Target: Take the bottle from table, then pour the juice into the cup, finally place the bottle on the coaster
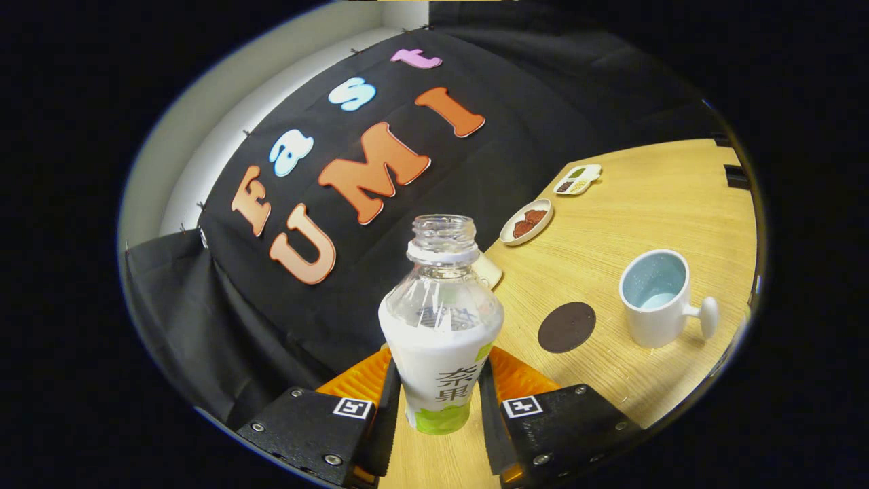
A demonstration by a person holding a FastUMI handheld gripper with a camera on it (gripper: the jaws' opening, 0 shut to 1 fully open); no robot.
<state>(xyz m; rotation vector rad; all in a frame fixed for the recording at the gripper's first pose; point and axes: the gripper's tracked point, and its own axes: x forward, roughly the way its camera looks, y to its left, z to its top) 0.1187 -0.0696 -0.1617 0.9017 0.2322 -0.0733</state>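
**Bottle gripped above the tilted worktop**

The wooden worktop (652, 204) slants beyond. The uncapped bottle (441, 326) stands between the fingers of the tool (440, 401), both pressing its labelled sides. Beside it sit the white cup (657, 299), the dark round coaster (567, 327), and farther off a snack plate (526, 221).

The gripper (440, 401) comprises two dark, blocky finger mounts (309, 424), one on either side of the bottle (440, 326). Each mount carries silver screw heads (332, 460) and, at the corner nearest the bottle, a small square black-and-white marker tag (352, 407). Ribbed pads (390, 401) line the fingers' inner faces against the bottle's label.
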